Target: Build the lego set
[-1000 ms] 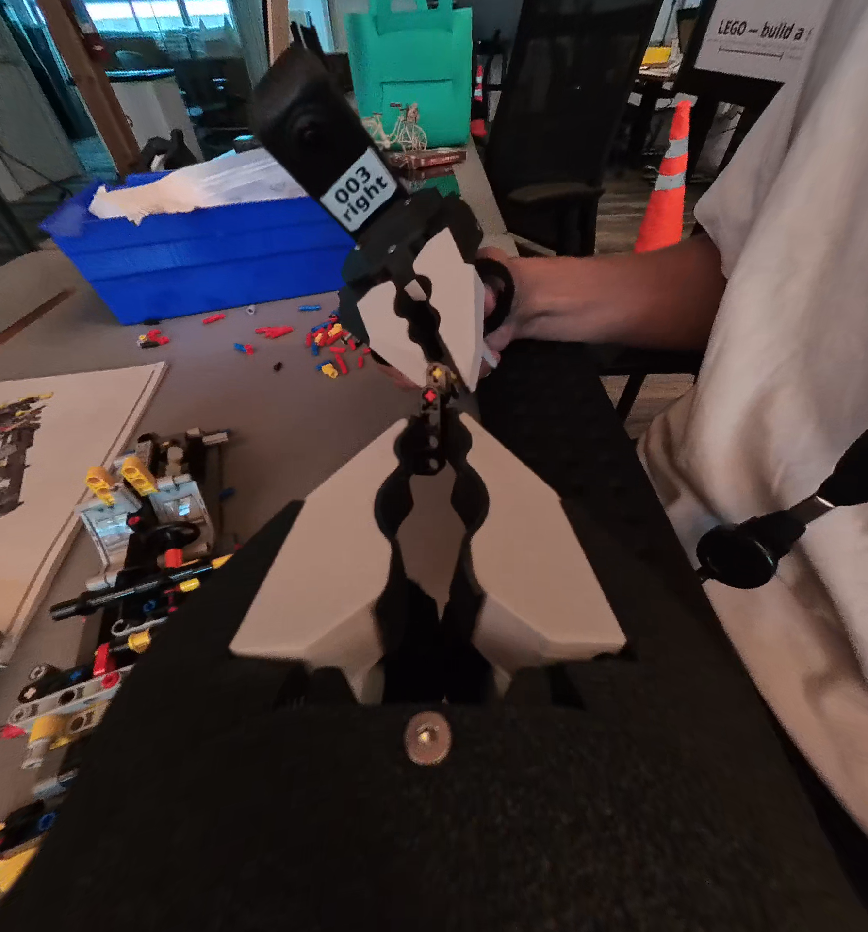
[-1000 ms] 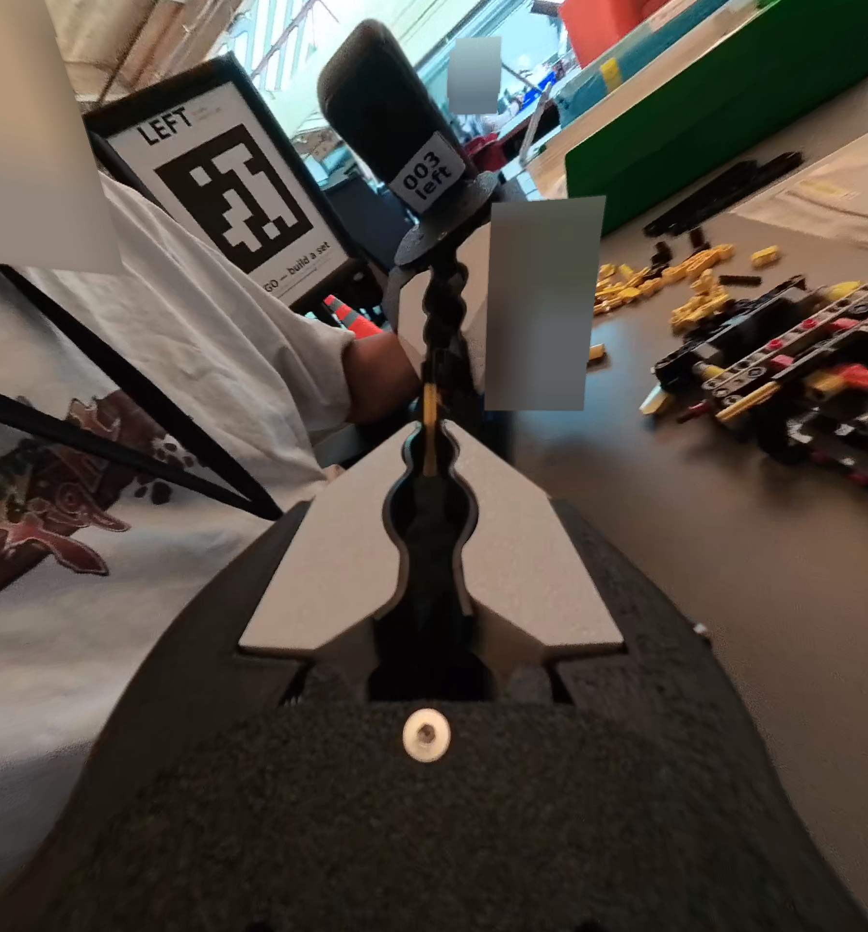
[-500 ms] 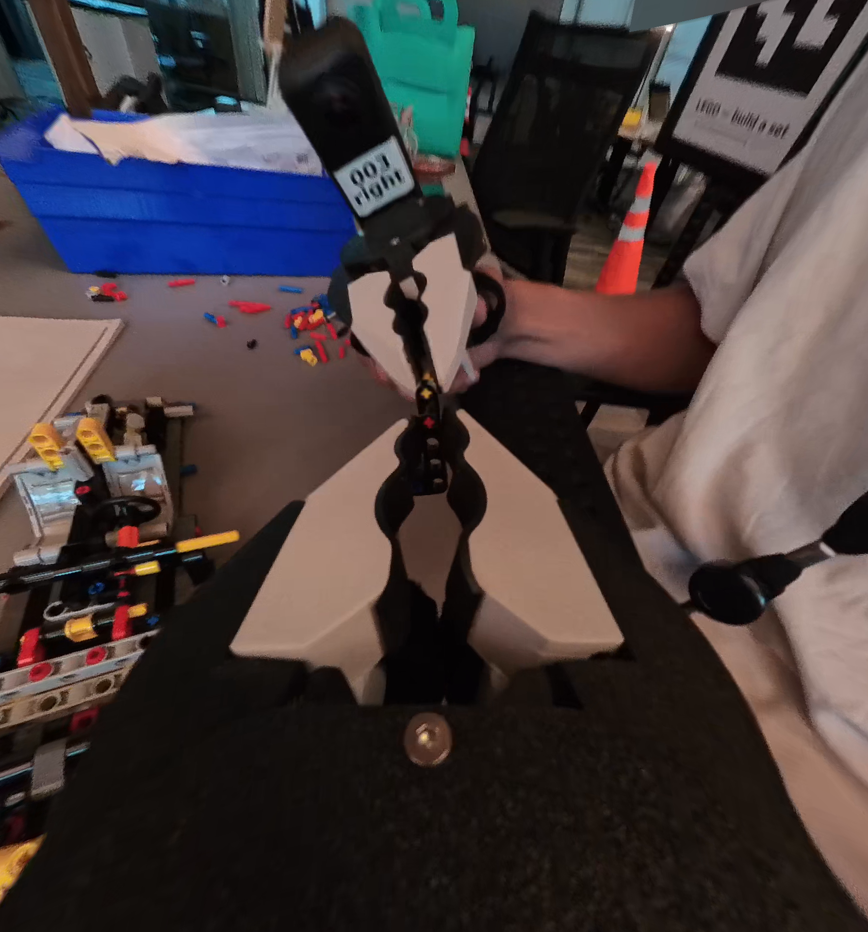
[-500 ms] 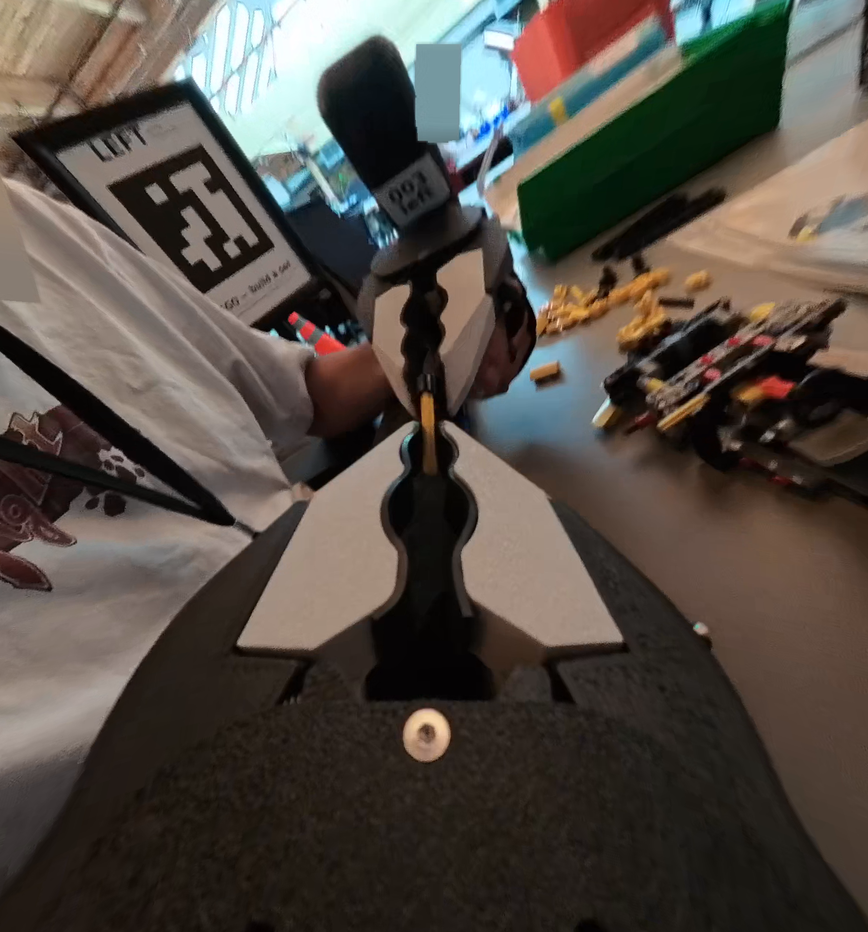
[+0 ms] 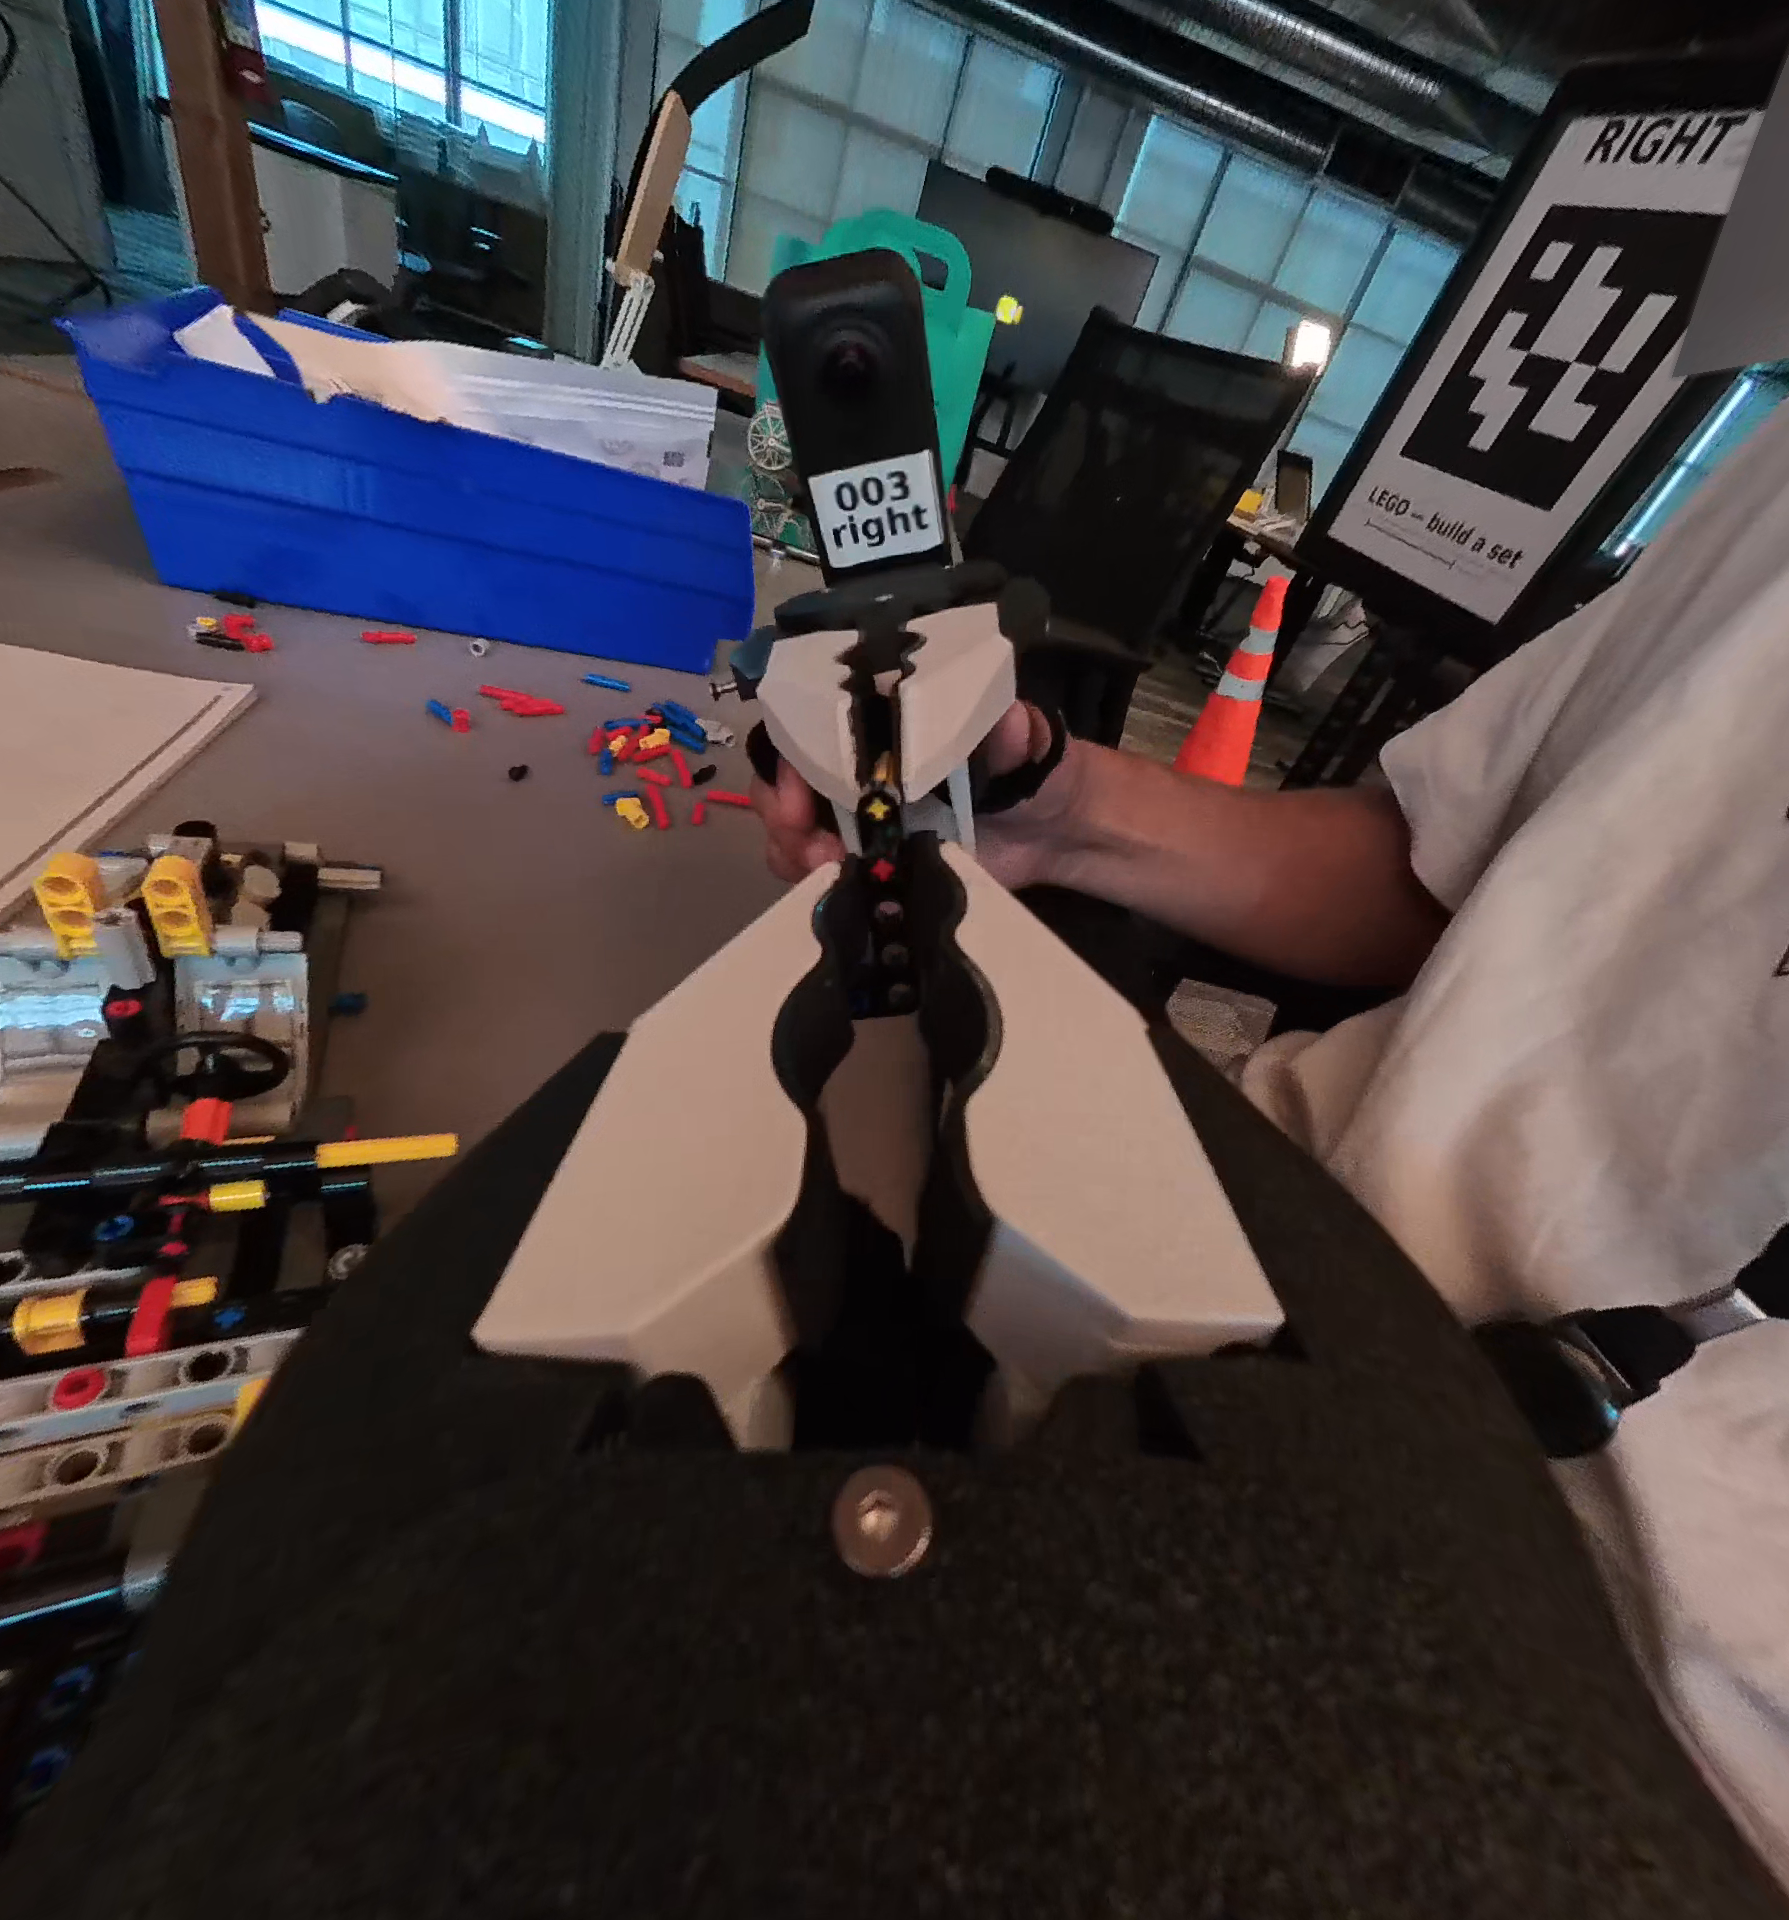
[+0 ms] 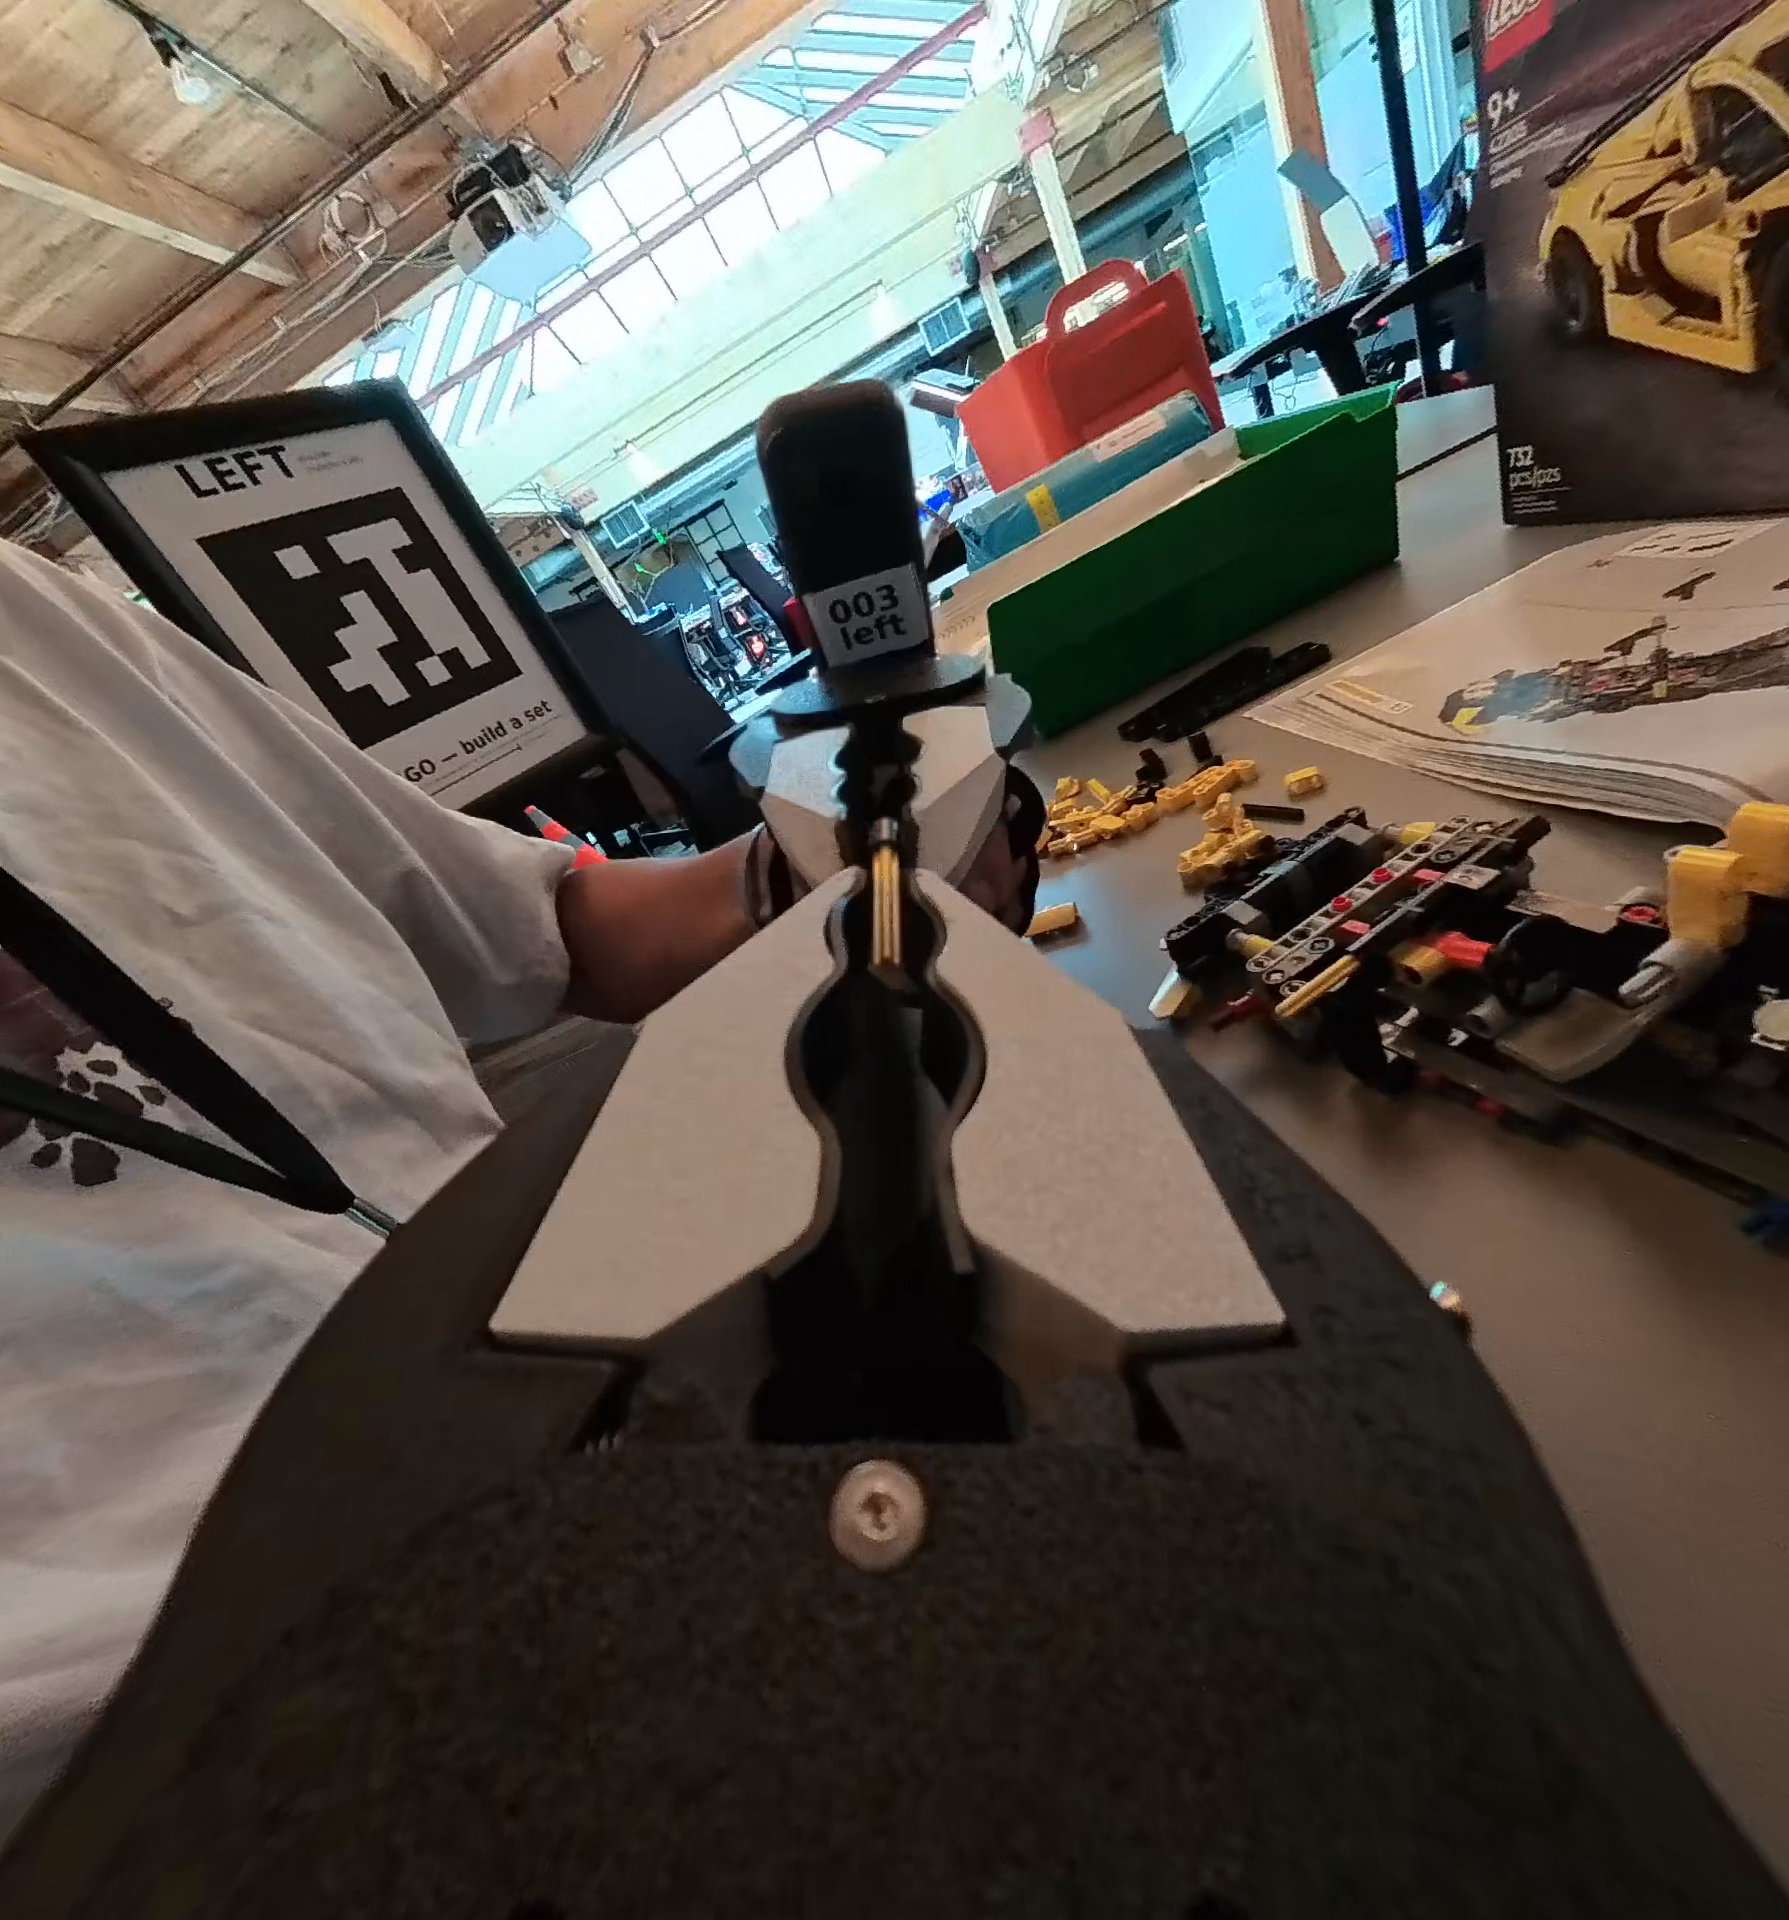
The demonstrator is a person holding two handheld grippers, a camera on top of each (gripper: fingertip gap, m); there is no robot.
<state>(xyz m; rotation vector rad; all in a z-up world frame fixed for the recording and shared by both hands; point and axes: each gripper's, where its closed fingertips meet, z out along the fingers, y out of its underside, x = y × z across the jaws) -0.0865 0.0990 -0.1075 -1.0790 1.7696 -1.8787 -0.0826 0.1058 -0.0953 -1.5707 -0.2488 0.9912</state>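
My left gripper [image 5: 890, 873] is shut on a short black holed beam [image 5: 888, 940] with a red pin [image 5: 882, 869] near its far end. My right gripper [image 6: 885, 883] is shut on a thin yellow axle [image 6: 885, 914]. The two grippers meet tip to tip in the air over the table's near edge. In the left wrist view the right gripper [image 5: 876, 821] holds the yellow axle end [image 5: 877, 806] against the beam. In the right wrist view the left gripper [image 6: 879, 831] faces me. The partly built car chassis [image 5: 142, 1195] [image 6: 1492, 935] lies on the table, apart from both grippers.
A blue bin [image 5: 402, 499] with paper stands behind loose red, blue and yellow pieces [image 5: 651, 748]. A green bin [image 6: 1181, 582], yellow pieces [image 6: 1160, 805], the open instruction booklet [image 6: 1596, 707] and the set's box [image 6: 1679, 260] are by the chassis. The person's white shirt [image 5: 1596, 831] is close. The grippers are tip to tip, or close to it.
Both grippers have tilted upward and levelled out while staying tip to tip. The black beam and the yellow axle remain held and pressed together.
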